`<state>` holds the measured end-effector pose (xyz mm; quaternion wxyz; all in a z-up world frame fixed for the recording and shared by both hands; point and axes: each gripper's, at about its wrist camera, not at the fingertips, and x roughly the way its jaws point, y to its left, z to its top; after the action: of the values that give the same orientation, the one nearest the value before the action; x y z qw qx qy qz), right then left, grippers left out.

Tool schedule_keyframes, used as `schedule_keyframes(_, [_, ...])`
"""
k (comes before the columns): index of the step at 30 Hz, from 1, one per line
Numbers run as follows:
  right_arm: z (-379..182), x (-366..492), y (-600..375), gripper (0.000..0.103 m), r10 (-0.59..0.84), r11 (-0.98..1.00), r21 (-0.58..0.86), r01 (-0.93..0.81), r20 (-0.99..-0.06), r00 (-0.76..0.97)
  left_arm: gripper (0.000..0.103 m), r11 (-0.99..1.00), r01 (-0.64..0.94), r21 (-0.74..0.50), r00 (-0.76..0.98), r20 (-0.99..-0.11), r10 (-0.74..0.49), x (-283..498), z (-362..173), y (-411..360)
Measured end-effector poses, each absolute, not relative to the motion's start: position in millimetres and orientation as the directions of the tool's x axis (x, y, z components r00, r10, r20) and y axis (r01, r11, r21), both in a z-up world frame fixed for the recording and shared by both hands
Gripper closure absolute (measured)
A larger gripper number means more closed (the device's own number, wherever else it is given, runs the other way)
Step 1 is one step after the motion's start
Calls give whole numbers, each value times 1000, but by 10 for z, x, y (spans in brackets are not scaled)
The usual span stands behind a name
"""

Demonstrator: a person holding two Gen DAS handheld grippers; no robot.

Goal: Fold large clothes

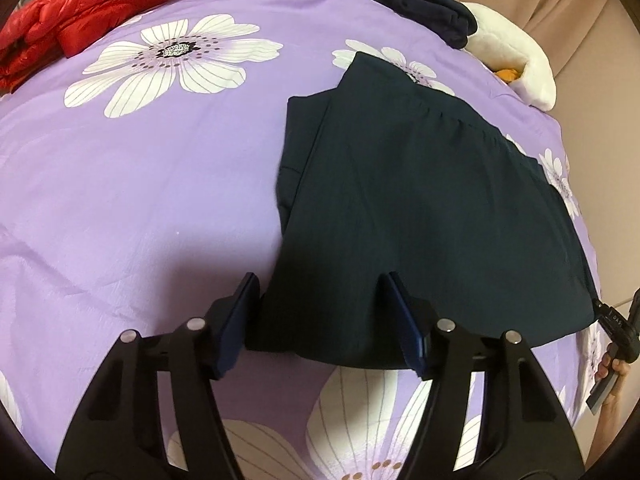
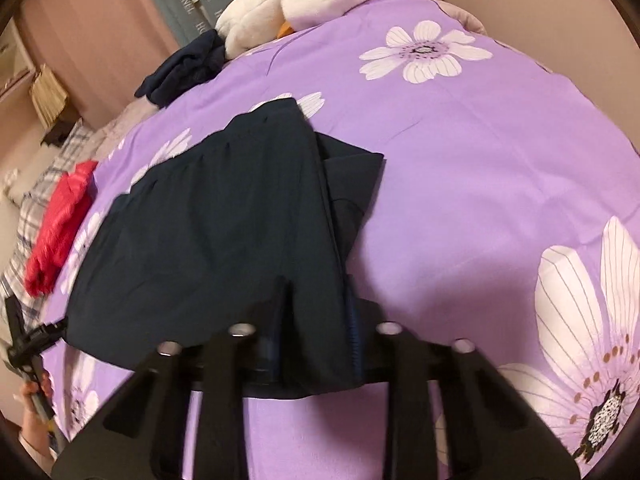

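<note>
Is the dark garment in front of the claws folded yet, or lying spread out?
Partly folded: the dark garment lies flat on the purple floral bedspread, with a layer doubled along one side edge, its lower layer peeking out.

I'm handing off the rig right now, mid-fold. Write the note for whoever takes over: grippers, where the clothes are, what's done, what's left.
Left gripper: jaws astride the near hem of the dark navy garment, cloth between the pads, not clearly pinched.
Right gripper: shut on the same hem at the other near corner.
The garment lies flat on the purple floral bedspread, already folded lengthwise, a lower layer showing along one side.
Set aside at the far edge: red puffer jacket, a bundled dark navy item beside a white plush toy.
Left: close the left grip, fold the hem toward the far end, then the red jacket if unfolded.
</note>
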<state>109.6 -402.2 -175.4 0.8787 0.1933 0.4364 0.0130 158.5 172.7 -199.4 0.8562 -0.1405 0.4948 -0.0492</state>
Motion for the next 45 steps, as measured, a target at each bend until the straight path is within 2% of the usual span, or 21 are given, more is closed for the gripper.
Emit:
schedule_keyframes(3, [-1765, 1048, -4006, 91, 185, 929, 340, 143, -766, 615, 38, 961, -50, -273, 505, -837, -211, 1552, -2006, 1732])
schedule_keyframes(8, [-1871, 928, -4076, 90, 199, 916, 365, 165, -772, 604, 38, 977, -45, -207, 512, -845, -155, 1477, -1953, 1699])
schedule_keyframes(10, [-1868, 930, -4090, 83, 190, 913, 364, 183, -778, 599, 38, 988, -39, -146, 534, -839, -103, 1420, -1849, 1636])
schedule_keyframes(12, [-1738, 907, -4103, 77, 141, 915, 340, 218, -775, 616, 31, 994, -22, -110, 560, -825, -79, 1364, -1746, 1573])
schedule_keyframes(13, [-1671, 889, -4093, 77, 117, 920, 322, 222, -769, 629, 25, 995, -12, -96, 574, -816, -72, 1334, -1696, 1535])
schedule_keyframes(14, [-1570, 865, -4058, 77, 92, 930, 297, 215, -756, 648, 23, 997, 2, -77, 592, -803, -64, 1296, -1630, 1472])
schedule_keyframes(16, [-1430, 835, -3967, 74, 79, 945, 271, 184, -733, 676, 21, 998, 18, -58, 608, -792, -57, 1259, -1572, 1388])
schedule_keyframes(18, [-1317, 811, -3793, 60, 81, 960, 242, 139, -719, 690, 17, 998, 35, -46, 615, -786, -58, 1246, -1521, 1266])
schedule_keyframes(24, [-1247, 841, -3132, 46, 105, 992, 128, -18, -718, 688, 10, 996, 81, -48, 615, -784, -88, 1259, -1505, 925])
schedule_keyframes(27, [-1288, 888, -2764, 46, 116, 993, 70, -96, -723, 681, 7, 993, 97, -63, 603, -790, -109, 1282, -1542, 749])
schedule_keyframes(33, [-1435, 1024, -2238, 46, 186, 976, 62, -207, -732, 656, 6, 989, 138, -44, 581, -806, -117, 1339, -1679, 433])
schedule_keyframes(45, [-1705, 1115, -2050, 45, 214, 967, 78, -242, -761, 612, 2, 986, 164, -8, 536, -838, -96, 1442, -1979, 327])
